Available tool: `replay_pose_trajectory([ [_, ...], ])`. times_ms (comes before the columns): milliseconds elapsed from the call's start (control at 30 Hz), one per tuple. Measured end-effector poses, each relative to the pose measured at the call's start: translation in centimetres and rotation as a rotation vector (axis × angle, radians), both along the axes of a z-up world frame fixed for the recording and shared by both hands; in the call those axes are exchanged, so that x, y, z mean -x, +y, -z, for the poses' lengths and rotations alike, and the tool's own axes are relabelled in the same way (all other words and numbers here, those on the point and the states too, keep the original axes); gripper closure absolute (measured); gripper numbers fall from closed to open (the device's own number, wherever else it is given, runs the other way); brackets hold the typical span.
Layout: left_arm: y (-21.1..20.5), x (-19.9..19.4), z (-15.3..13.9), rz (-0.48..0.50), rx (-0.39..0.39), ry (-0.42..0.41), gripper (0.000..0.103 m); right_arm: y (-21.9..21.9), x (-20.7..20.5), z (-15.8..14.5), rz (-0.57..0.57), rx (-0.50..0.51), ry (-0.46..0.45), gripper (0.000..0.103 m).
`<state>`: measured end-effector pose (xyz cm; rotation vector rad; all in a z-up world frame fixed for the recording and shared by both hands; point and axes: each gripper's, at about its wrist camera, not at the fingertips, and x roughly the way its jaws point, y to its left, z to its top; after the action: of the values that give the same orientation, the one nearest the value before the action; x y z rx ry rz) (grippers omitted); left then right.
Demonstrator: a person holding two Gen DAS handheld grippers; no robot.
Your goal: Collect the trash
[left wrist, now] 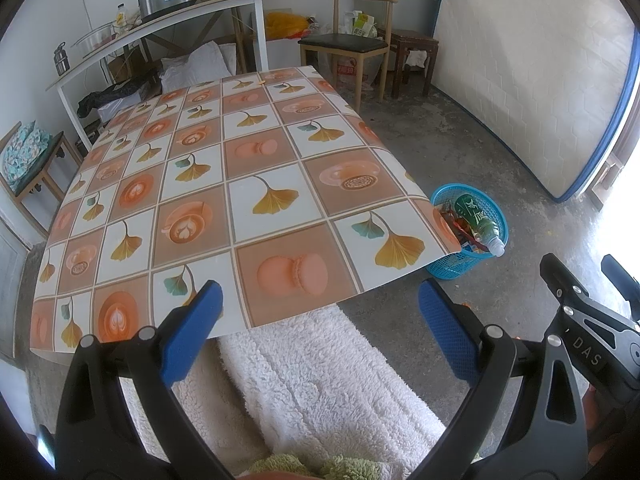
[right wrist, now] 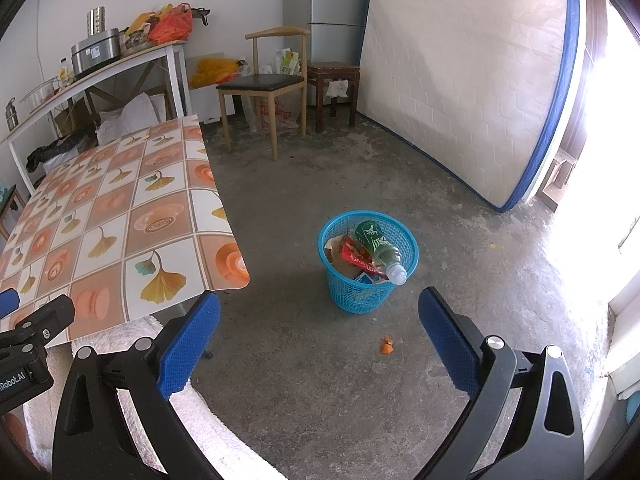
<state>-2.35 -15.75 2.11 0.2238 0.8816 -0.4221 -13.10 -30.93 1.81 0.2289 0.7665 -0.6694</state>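
Observation:
A blue plastic basket (right wrist: pixel 362 296) (left wrist: pixel 446 266) stands on the concrete floor beside the table's right corner. It holds a green bottle (right wrist: pixel 379 249) (left wrist: pixel 478 220), red wrappers (right wrist: pixel 356 258) and other trash. Small orange scraps (right wrist: pixel 386 345) lie on the floor in front of it. My left gripper (left wrist: pixel 320 312) is open over the table's near edge, holding nothing. My right gripper (right wrist: pixel 320 316) is open above the floor, short of the basket, also holding nothing. The patterned table (left wrist: pixel 224 184) (right wrist: pixel 120 232) shows no loose trash.
A white fluffy cloth (left wrist: pixel 320 384) hangs below the table's near edge. A wooden chair (right wrist: pixel 264 84), a dark stool (right wrist: pixel 334 80) and a mattress (right wrist: pixel 472 80) leaning on the wall stand at the back. A cluttered white shelf table (left wrist: pixel 160 28) lies behind.

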Motion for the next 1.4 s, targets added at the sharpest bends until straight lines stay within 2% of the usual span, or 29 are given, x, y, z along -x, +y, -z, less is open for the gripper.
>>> replay_pose_trajectory([
  [1400, -0.22, 0.20, -0.05, -0.001, -0.001, -0.003, 0.009, 0.01, 0.24, -0.33, 0.003, -0.001, -0.008, 0.006],
])
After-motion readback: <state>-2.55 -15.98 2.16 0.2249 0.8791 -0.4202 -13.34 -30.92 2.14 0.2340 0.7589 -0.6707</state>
